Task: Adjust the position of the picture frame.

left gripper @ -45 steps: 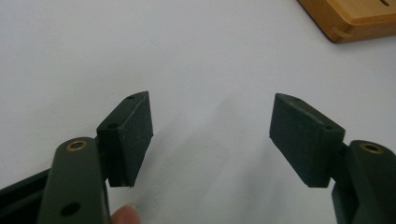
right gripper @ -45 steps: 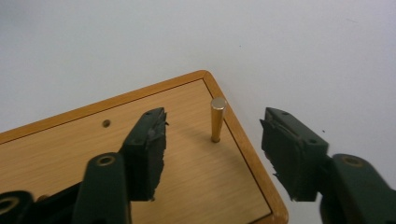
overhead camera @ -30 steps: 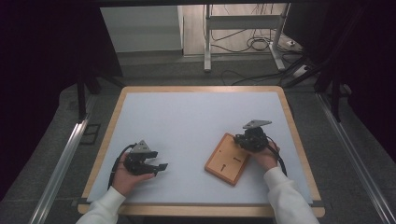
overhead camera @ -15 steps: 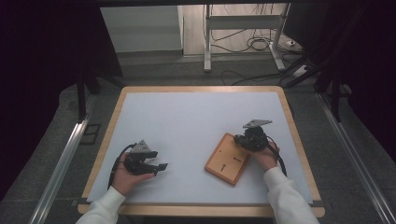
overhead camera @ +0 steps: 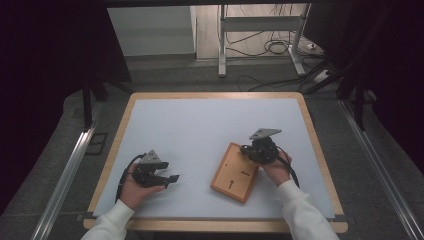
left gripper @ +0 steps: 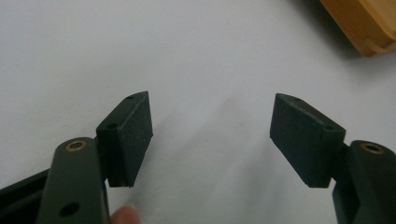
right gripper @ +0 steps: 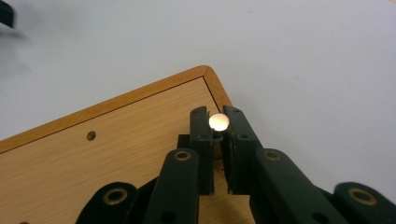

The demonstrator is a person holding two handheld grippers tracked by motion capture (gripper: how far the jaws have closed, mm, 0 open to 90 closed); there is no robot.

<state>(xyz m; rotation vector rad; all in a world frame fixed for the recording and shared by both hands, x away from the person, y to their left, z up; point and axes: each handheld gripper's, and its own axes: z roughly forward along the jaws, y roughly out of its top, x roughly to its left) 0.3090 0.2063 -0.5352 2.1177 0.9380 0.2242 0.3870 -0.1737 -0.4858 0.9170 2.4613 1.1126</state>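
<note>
Item: wooden board (overhead camera: 236, 171), one, flat on the white table (overhead camera: 200, 125) near its front edge, right of centre, turned at an angle to it. Small holes dot its face; two dark marks, possibly fittings, are too small to name.

Item: round silvery pin head (right gripper: 219, 122), one, pinched between the nearly closed jaws of the right gripper (right gripper: 216, 122), over the board's far right corner. Its shaft is hidden behind the jaws.

Item: left gripper (left gripper: 212, 135), one, near the table's front left corner, jaws spread wide with nothing between them, well apart from the board.

Risk: the hold on the pin looks slight, taken only at the head, so a tilt of the hand could let it slip and roll off the board. With nothing steadying it, the board could skid under any sideways push.

Count: two grippers, one board, one pin, one table.
</note>
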